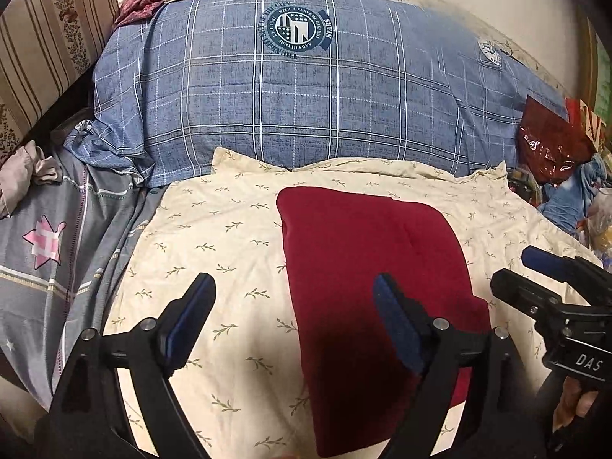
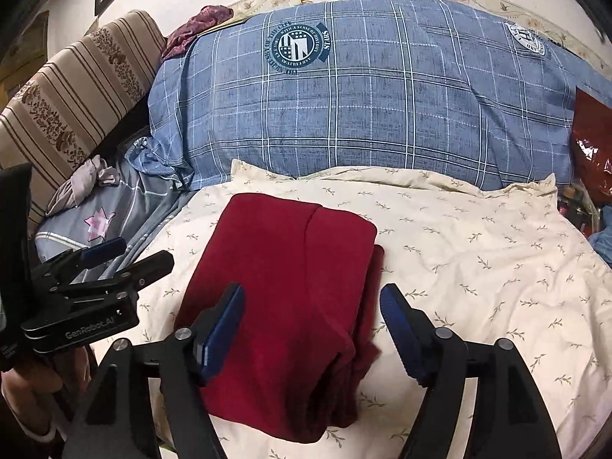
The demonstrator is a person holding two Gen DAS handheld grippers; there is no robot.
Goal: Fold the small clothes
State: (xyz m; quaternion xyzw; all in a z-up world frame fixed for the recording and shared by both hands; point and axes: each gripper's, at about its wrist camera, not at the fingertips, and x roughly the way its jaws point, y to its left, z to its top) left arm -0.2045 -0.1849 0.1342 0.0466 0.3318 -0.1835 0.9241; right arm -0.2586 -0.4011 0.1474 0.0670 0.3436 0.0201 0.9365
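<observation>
A folded dark red garment [image 1: 367,267] is lying flat on the cream leaf-print cloth [image 1: 214,237], near the blue plaid pillow [image 1: 290,107] at the far side. The left gripper [image 1: 294,317] is hovering released above the garment's left edge, gripping nothing. The right gripper [image 2: 311,329] is likewise standing spread over its near right part, its 2 pads clear of the fabric.
</observation>
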